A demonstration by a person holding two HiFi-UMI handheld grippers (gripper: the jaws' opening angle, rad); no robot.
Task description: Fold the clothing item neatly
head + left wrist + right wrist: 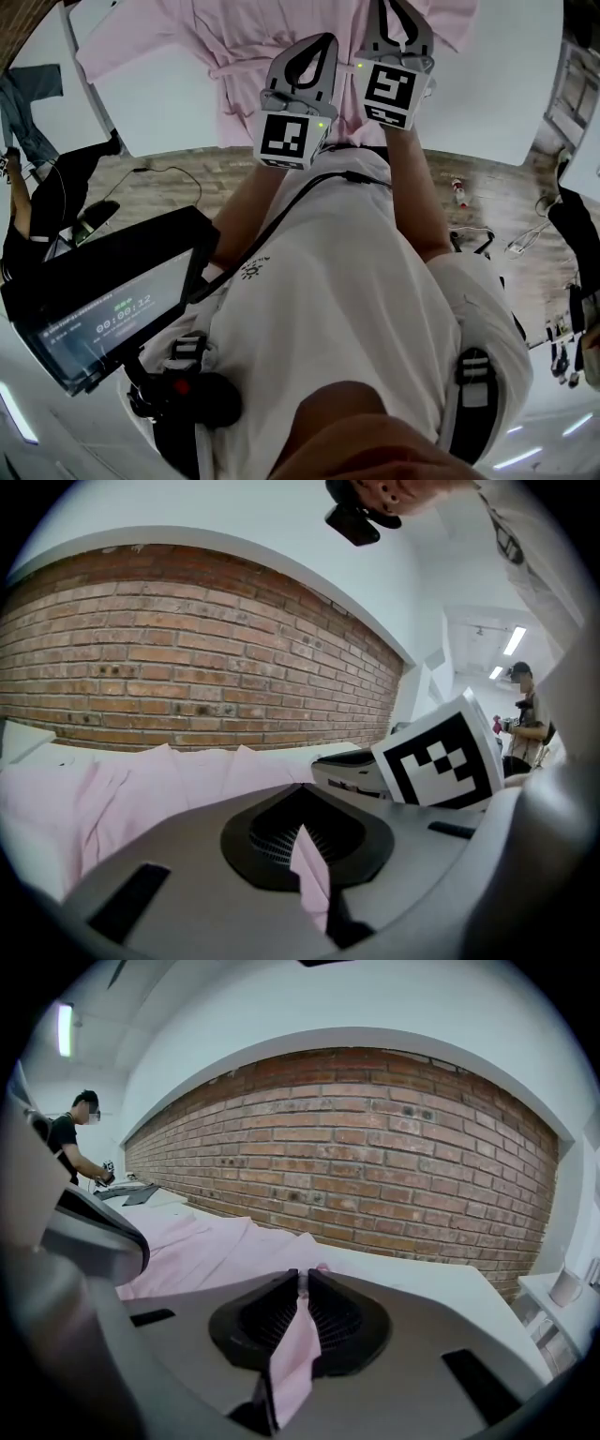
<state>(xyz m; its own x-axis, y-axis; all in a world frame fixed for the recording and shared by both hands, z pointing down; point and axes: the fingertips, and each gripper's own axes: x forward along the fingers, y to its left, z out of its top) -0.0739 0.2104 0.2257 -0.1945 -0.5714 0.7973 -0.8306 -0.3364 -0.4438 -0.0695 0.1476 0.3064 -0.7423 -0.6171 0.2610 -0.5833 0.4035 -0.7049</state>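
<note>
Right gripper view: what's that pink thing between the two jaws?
A fold of the pink garment, pinched in the right gripper; the rest lies spread on the white table, as that view shows.

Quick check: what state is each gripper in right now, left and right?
Left gripper: closed, jaws pinching a fold of the pink garment.
Right gripper: closed, jaws pinching the pink garment too.

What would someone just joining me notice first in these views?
Both grippers are shut on the pink garment: the left gripper and the right gripper each pinch a fold of it between their jaws, side by side near the front edge of the white table. The rest of the cloth spreads across the table toward a red brick wall.
</note>
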